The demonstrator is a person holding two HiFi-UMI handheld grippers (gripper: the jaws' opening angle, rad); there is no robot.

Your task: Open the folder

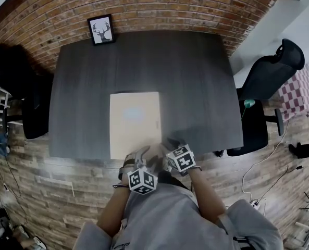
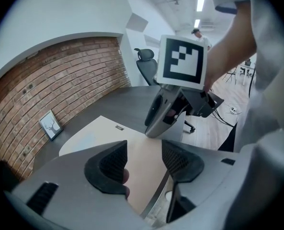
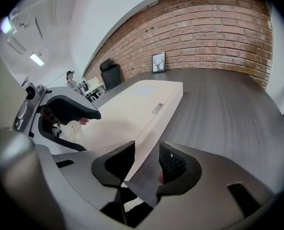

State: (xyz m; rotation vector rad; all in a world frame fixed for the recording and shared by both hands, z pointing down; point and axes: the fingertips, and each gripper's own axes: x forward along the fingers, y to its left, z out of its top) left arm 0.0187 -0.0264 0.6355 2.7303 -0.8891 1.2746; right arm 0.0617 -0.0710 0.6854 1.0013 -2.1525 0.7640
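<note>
Before you stands a dark grey table, its far edge against a red brick wall. A small framed deer picture stands at the table's far left corner, against the brick. A black office chair sits off your right side of the table and another dark chair off your left. The floor is wood plank, with cables trailing over it at your right. A white wall adjoins the brick, and long ceiling lights are lit.
</note>
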